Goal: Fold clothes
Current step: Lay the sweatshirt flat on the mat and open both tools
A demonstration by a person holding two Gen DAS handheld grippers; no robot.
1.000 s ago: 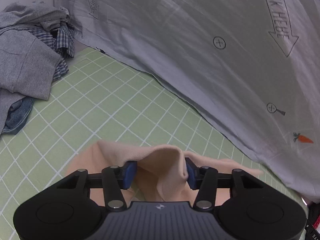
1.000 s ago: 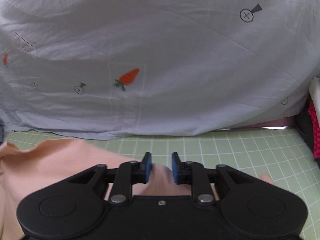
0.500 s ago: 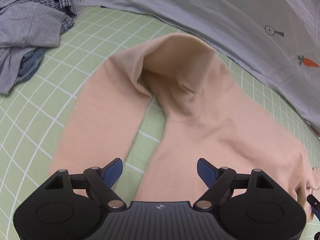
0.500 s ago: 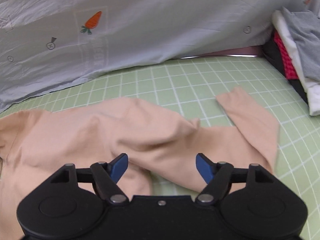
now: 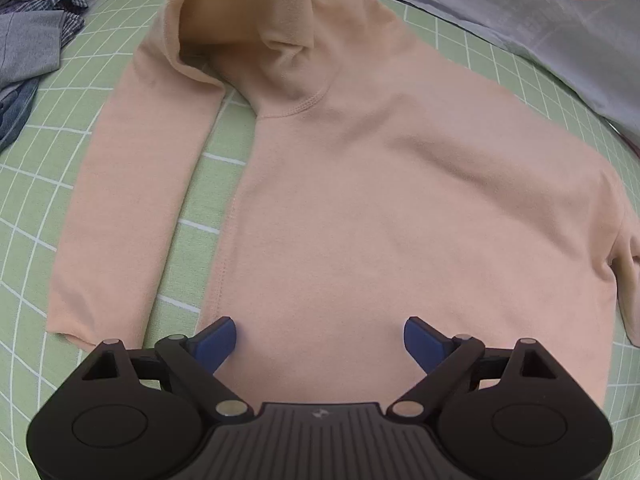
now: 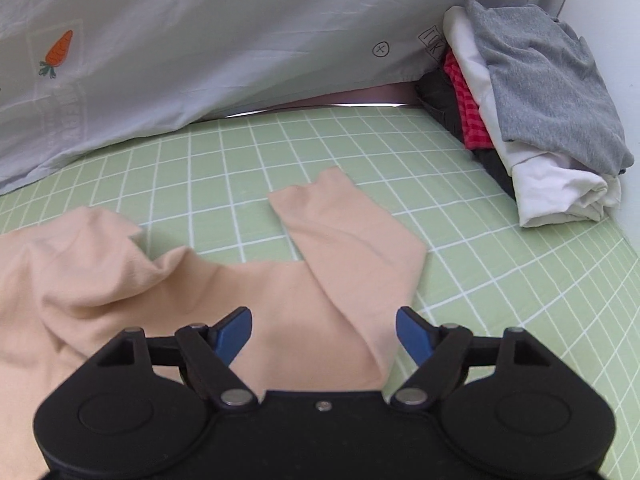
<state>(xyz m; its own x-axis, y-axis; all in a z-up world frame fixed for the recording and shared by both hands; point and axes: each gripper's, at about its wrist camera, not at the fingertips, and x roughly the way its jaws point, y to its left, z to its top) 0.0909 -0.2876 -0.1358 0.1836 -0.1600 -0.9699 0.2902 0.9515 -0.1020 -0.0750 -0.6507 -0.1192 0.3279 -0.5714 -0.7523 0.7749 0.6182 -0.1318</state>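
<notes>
Peach hoodie (image 5: 380,200) is lying flat on the green grid sheet (image 5: 32,184). Both our tools, left tool (image 5: 320,338) and right tool (image 6: 324,330), have just been spreading open over the hoodie, gripping nothing.

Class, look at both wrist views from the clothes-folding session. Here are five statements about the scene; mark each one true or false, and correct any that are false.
1. The peach hoodie lies spread on a green gridded mat. True.
2. The left gripper is clamped on the hoodie's hem. False: its jaws stand wide apart, and no pad presses on the fabric.
3. The stack of clothes in the right wrist view has a grey garment on top. True.
4. The grey sheet bears printed strawberries. False: they are carrots.
5. The right gripper holds a sleeve. False: it is open; the sleeve lies bent on the mat.
</notes>
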